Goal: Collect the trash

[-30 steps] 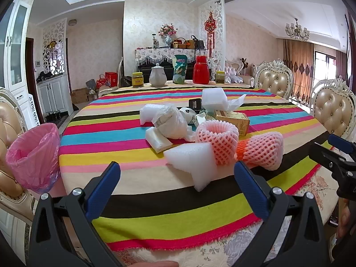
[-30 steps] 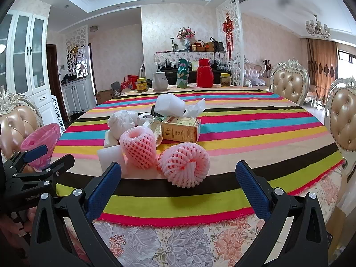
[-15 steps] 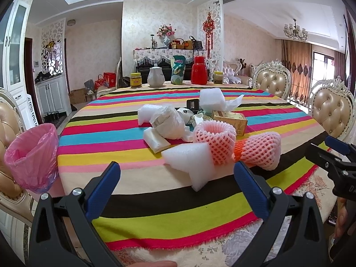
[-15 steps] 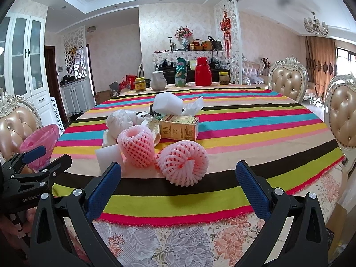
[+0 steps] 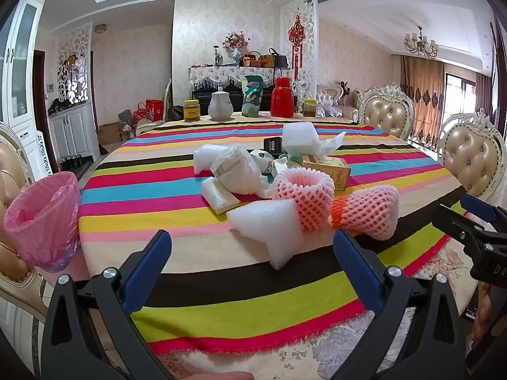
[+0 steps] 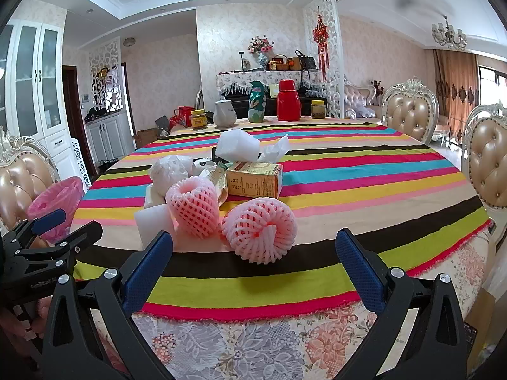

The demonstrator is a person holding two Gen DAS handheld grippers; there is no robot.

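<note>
Trash lies piled on the striped tablecloth [image 5: 221, 288]: two pink foam fruit nets [image 5: 302, 196] [image 5: 370, 213], a white foam wedge [image 5: 269, 226], crumpled white plastic [image 5: 237, 171], a foam block [image 5: 299, 137] and a small carton [image 5: 329, 166]. A bin lined with a pink bag [image 5: 41, 218] stands at the table's left edge. My left gripper [image 5: 253, 272] is open and empty, short of the foam wedge. My right gripper [image 6: 253, 272] is open and empty, just before the nearer pink net [image 6: 259, 231]; the other net [image 6: 193, 209] stands to its left.
Jars, a white teapot [image 5: 220, 106], a green bag and a red thermos [image 5: 282, 98] stand at the table's far edge. Padded chairs [image 5: 472, 161] ring the table on the right and left. The pink bin also shows in the right wrist view [image 6: 55, 205].
Both grippers have drifted slightly closer to the trash pile. Both stay open and empty.
</note>
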